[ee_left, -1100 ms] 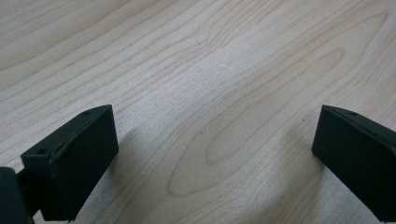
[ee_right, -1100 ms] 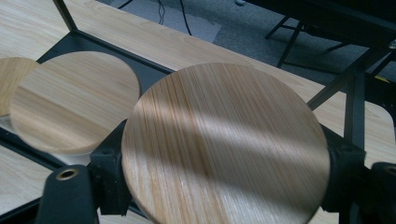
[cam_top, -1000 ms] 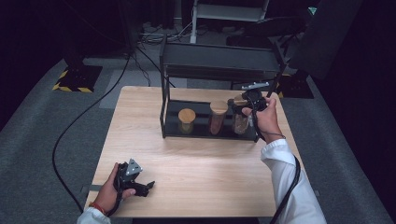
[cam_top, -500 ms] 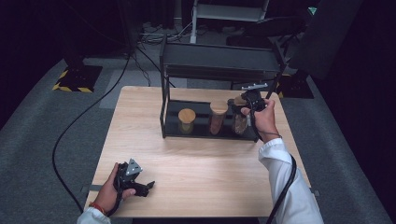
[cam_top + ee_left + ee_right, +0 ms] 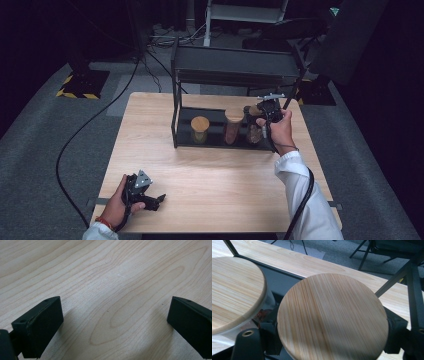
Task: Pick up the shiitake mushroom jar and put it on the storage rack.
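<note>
The wooden table (image 5: 210, 185) is spanned at upper centre by a black rack (image 5: 235, 65). At centre right, its rightmost jar (image 5: 332, 317) is pinched by the right gripper (image 5: 266, 111), presumably for lifting. At lower left, the left gripper (image 5: 150, 200) is rested spread, empty.

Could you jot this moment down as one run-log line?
right gripper: shut on right jar | left gripper: open, on table | rack: three jars
</note>
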`<state>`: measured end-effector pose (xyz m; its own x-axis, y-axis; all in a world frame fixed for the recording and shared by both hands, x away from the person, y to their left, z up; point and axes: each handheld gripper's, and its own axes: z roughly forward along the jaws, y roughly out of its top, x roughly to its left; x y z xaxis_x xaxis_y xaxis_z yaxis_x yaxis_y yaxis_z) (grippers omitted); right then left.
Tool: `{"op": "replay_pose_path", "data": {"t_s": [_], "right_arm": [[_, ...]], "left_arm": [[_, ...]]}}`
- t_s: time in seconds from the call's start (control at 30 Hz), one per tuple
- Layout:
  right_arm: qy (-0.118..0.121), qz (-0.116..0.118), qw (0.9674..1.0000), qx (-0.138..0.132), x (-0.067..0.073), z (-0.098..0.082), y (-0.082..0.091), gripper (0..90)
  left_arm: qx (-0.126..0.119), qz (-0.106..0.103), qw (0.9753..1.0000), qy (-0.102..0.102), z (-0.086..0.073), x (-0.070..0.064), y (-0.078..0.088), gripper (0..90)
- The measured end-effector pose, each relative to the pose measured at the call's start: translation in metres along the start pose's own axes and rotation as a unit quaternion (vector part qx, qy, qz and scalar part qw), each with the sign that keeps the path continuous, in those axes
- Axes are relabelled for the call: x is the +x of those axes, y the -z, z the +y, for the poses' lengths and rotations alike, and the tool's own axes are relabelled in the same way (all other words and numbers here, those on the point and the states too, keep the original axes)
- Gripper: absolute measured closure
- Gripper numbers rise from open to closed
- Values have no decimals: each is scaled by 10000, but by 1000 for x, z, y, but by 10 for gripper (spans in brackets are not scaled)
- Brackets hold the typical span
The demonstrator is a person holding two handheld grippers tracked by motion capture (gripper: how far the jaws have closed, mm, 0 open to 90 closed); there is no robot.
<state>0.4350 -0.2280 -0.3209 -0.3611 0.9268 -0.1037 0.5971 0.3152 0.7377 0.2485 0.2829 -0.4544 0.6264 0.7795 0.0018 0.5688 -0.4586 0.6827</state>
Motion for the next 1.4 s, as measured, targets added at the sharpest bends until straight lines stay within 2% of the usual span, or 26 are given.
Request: {"op": "replay_pose_path", "data": {"t_s": [0.6,1.03,1.33,1.4], "right_arm": [[-58,29,9999,-94,-2,-11,-3,236],[-314,87,9995,17,-13,-13,-5,225],[-352,173,9991,151,-17,-15,-12,214],[-350,154,9991,183,-16,-15,-13,148]], "left_arm": [[-12,-9,10000,8,0,0,0,2],[-11,-10,10000,7,0,0,0,2],[-12,-10,10000,7,0,0,0,2],[-12,-11,10000,8,0,0,0,2]]}}
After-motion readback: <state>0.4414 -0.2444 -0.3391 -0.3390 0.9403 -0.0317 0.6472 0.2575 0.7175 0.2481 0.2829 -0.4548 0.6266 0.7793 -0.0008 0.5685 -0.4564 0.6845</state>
